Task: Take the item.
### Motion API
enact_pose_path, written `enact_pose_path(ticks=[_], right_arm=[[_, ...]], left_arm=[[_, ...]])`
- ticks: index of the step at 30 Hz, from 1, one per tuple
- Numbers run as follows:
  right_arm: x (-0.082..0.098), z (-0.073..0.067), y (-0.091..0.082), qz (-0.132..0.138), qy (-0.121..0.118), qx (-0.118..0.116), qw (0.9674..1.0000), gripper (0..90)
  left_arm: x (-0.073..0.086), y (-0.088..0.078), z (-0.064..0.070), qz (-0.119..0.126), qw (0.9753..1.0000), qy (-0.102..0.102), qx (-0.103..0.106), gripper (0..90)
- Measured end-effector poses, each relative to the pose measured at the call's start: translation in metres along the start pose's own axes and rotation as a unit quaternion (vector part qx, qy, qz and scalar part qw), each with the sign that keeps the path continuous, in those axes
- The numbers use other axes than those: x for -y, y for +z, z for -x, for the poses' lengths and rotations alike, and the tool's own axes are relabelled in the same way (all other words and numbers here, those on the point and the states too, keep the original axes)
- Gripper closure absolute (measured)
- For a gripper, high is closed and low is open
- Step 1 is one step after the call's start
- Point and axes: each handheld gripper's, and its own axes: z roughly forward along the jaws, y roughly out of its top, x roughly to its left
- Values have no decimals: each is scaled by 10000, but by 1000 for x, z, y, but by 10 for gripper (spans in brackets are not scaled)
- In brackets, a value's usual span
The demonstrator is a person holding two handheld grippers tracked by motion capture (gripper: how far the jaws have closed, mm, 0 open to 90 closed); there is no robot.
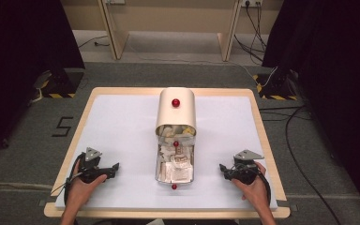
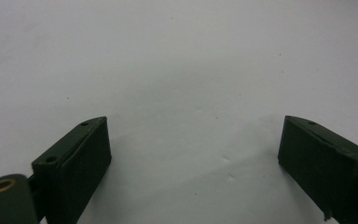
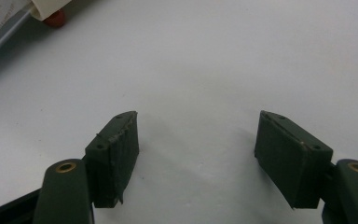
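The box stood in the middle of the counter, long and narrow, full of paper packets. Its cream lid with a red knob was pushed back over the far half. 2 grippers rested on the counter, well apart from the box. The left gripper was wide open and empty. The right gripper was also wide open, holding nothing.

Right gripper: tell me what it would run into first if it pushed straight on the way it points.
Likely the open box of paper packets in the middle. The right gripper, jaws open and empty, points toward it across bare table. Its own view shows the box corner off to one side, so it might pass close by.
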Motion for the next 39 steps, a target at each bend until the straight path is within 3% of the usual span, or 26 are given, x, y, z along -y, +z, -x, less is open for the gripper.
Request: enact_pose_path(ticks=[10, 17, 26, 39], right_arm=[[0, 0, 0, -7, 0, 8, 10000, 303], [-2, -3, -1, 15, 107, -67, 9999, 249], [-15, -9, -17, 471, 182, -114, 9987, 249], [-31, -31, -34, 813, -62, -367, 9960, 246]], left_arm=[[0, 0, 0, 2, 10000, -5, 7, 86], [0, 0, 0, -1, 10000, -1, 6, 85], [0, 0, 0, -5, 10000, -3, 10, 85], [0, 0, 0, -4, 10000, -3, 10, 85]])
